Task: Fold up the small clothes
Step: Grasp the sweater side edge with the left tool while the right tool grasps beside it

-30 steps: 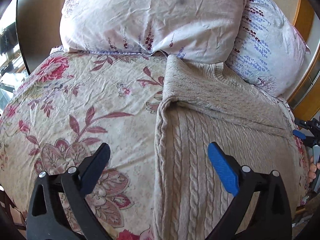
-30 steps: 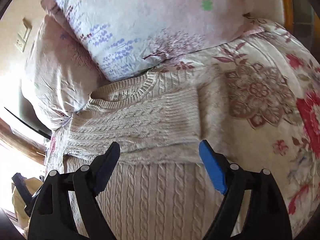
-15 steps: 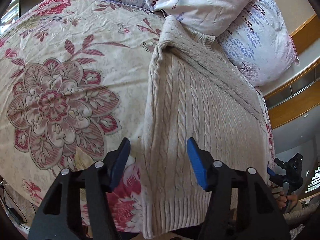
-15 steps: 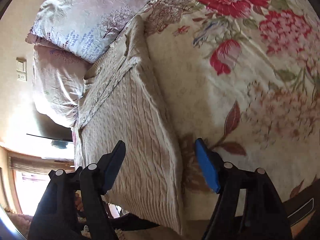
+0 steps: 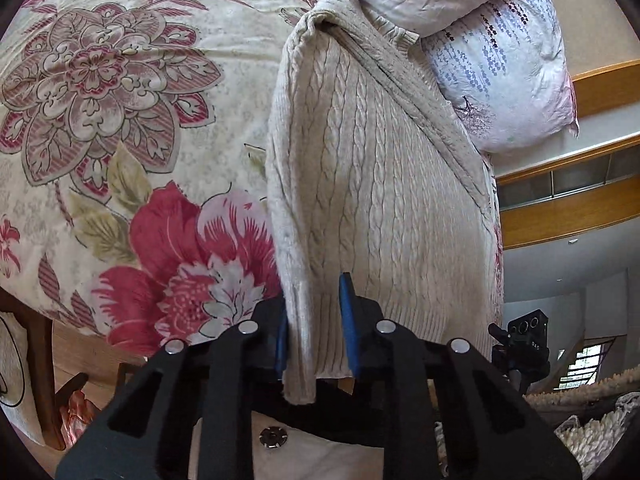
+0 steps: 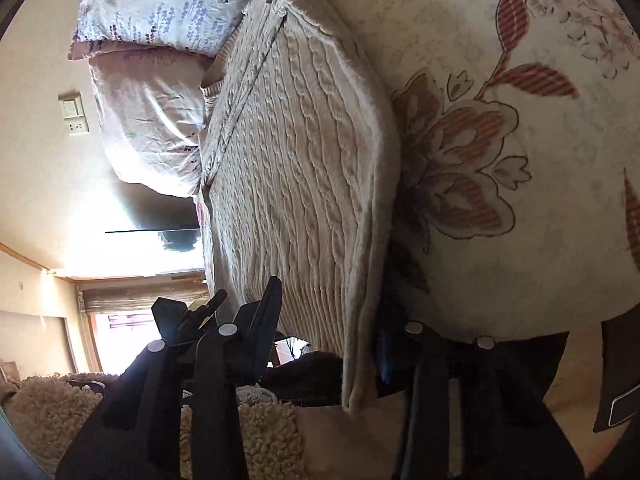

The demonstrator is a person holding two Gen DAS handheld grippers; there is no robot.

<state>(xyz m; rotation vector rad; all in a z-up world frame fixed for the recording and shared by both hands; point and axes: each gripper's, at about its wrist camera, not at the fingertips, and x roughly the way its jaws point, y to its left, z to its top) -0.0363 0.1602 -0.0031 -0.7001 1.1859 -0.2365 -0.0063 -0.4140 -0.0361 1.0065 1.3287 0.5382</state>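
1. Your bed, under a cream quilt printed with red and pink flowers (image 5: 132,128), fills most of both views; two floral pillows (image 5: 504,60) lie at its head, with wood trim on the wall beyond.
2. The beige cable-knit sweater (image 5: 372,168) lies lengthwise on the quilt, its collar end touching the pillows and its ribbed hem hanging over the bed's near edge.
3. Your left gripper (image 5: 314,328) pinches one hem corner between narrow blue pads.
4. Your right gripper (image 6: 328,320) stands wide, straddling the other hem corner.
5. The only lettering, on a black device (image 5: 528,334), is too small to read.
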